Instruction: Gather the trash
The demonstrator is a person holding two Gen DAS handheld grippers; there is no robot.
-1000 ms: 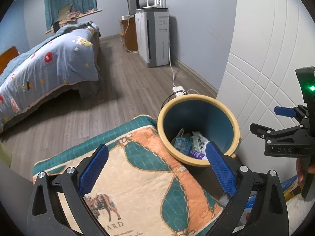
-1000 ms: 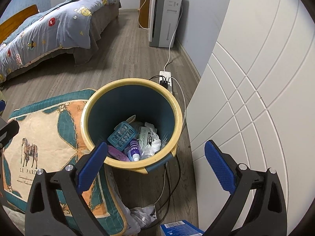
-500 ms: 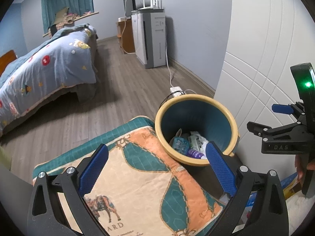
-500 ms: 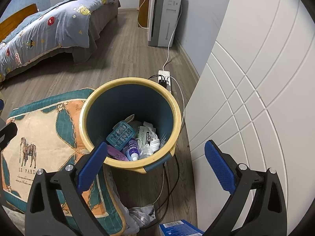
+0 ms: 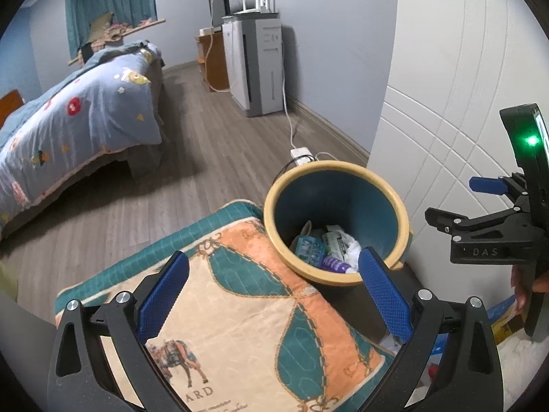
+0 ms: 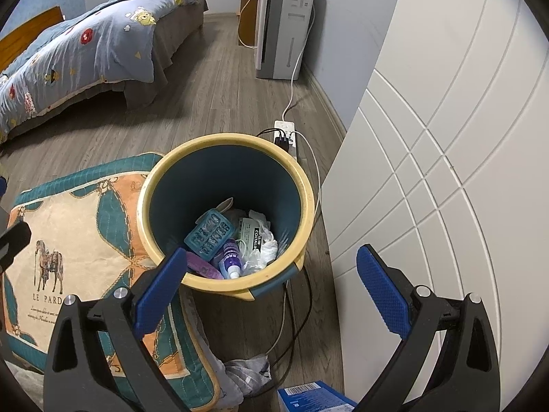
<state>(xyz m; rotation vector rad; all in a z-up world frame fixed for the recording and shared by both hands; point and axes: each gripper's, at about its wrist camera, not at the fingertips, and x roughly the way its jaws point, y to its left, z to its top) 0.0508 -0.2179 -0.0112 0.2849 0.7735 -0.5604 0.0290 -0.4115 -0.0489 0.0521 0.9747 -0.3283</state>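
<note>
A round bin (image 6: 308,206) with a yellow rim and teal inside stands on the floor by a white panelled wall; it also shows in the left wrist view (image 5: 405,219). Inside lie a teal packet (image 6: 209,235), a purple tube (image 6: 230,257), a white carton (image 6: 249,237) and crumpled tissue (image 6: 264,243). My right gripper (image 6: 271,286) is open and empty, above the bin's near rim. My left gripper (image 5: 274,293) is open and empty, over a patterned cushion (image 5: 240,326) left of the bin. The right gripper (image 5: 480,213) shows at the left wrist view's right edge.
A power strip (image 6: 286,132) with cables lies behind the bin. A blue box (image 6: 308,396) and a grey cloth (image 6: 247,374) lie on the floor in front of it. A bed (image 6: 85,44) stands at the left, a white appliance (image 6: 284,27) at the far wall.
Both views have shifted slightly: the bin sits a little lower and more to the left in the left wrist view. Both grippers stay open and empty.
</note>
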